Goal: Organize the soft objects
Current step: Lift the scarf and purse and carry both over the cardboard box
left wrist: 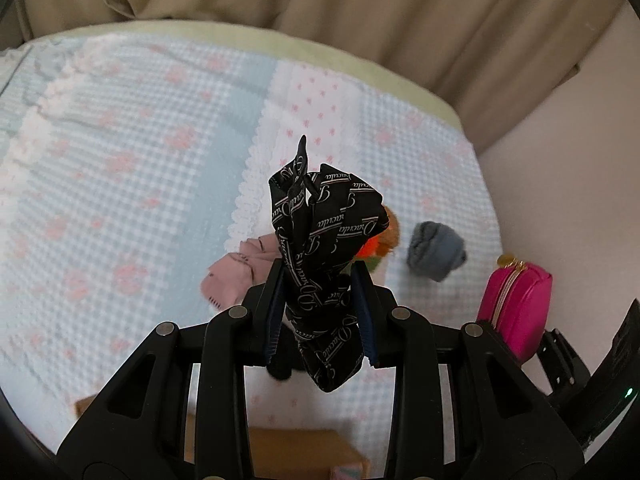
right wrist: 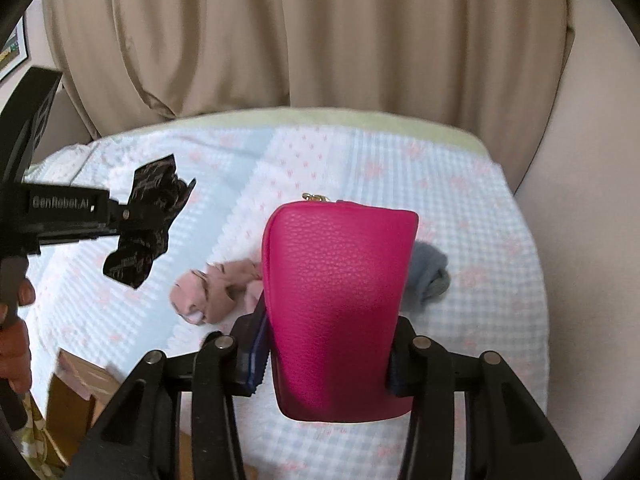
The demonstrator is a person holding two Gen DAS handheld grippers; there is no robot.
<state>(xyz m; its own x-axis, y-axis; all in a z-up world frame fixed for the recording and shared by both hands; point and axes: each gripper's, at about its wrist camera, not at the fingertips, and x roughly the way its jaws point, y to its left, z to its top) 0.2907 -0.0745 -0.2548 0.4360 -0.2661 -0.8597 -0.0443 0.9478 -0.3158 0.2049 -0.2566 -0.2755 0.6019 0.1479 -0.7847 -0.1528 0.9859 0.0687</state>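
Left gripper (left wrist: 320, 312) is clamped on a black scarf with white script (left wrist: 320, 248), bunched btwn the pads, raised off the bed. Right gripper (right wrist: 326, 352) is clamped on a pink zip pouch (right wrist: 340, 300), also lifted. I see plenty of bare quilt (left wrist: 120, 160) to the left; wall & curtain (right wrist: 300, 40) hem the far edge. Pink sock bundle (right wrist: 212, 292) and grey sock roll (right wrist: 430, 276) lie below. Only left view shows an orange plush toy (left wrist: 384, 240); only right view shows a hand (right wrist: 16, 320).
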